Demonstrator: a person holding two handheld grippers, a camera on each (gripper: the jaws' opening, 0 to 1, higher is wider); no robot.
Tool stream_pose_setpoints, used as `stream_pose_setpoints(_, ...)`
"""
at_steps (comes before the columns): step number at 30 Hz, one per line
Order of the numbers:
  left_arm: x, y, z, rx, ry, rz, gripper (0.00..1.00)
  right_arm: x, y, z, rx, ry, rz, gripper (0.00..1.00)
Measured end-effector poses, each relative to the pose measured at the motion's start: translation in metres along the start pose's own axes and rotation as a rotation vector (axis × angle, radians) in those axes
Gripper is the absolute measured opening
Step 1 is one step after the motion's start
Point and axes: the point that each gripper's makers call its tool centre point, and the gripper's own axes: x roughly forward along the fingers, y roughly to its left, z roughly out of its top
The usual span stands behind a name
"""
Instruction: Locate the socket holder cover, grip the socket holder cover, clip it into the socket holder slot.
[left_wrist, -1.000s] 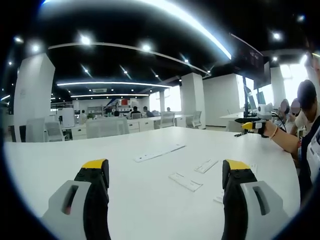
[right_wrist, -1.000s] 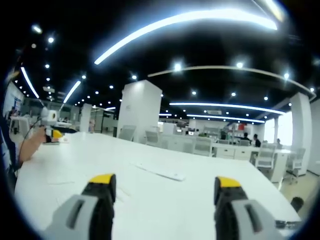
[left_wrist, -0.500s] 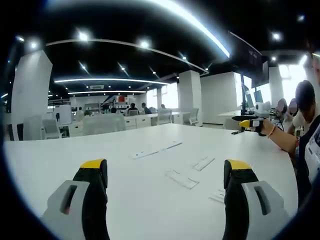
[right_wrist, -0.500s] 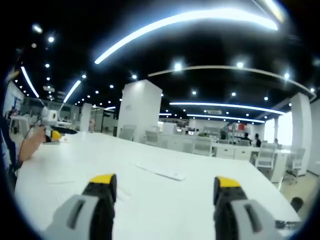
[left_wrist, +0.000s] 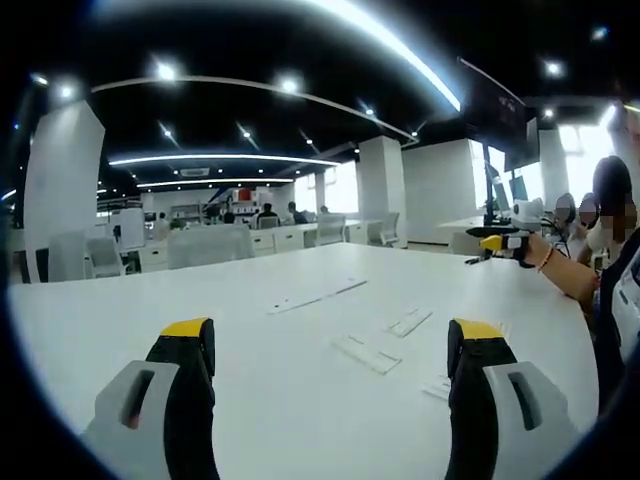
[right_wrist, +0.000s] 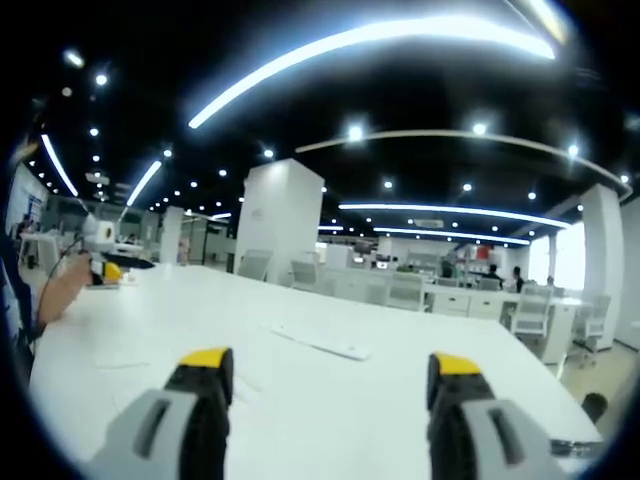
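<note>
We are locating: both grippers (left_wrist: 332, 345) (right_wrist: 325, 375) hover, jaws spread, empty. Next, reach a cover (left_wrist: 367, 354) on the desk (left_wrist: 250, 330).

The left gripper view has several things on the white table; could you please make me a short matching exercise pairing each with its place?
Things:
1. long white strip
2. short white strip
3. flat white cover piece
4. yellow-tipped left gripper

Places:
A. nearest, between the jaws
B. farthest back on the white table
C. bottom of the view, jaws apart
D. right of centre, behind the cover piece

Pairs: 1-B, 2-D, 3-A, 4-C
</note>
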Motion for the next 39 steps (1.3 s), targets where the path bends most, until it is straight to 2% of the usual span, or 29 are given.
stream_pose_setpoints(10, 0.001, 0.002, -0.003, 0.003, 0.015, 0.006, 0.95, 0.003, 0.003, -0.001, 0.006, -0.004, 0.007, 0.8)
stream_pose_setpoints(23, 0.0, 0.006, -0.002, 0.004, 0.004, 0.028, 0.95, 0.003, 0.003, 0.0, -0.016, -0.018, 0.018, 0.8)
stream_pose_setpoints(31, -0.001, 0.004, 0.001, 0.004, -0.009, 0.026, 0.95, 0.002, 0.011, 0.004, -0.015, -0.029, 0.063, 0.81)
stream_pose_setpoints(39, -0.002, 0.003, 0.003, 0.007, -0.013, 0.026, 0.95, 0.005, 0.035, 0.007, -0.068, 0.017, 0.148, 0.81)
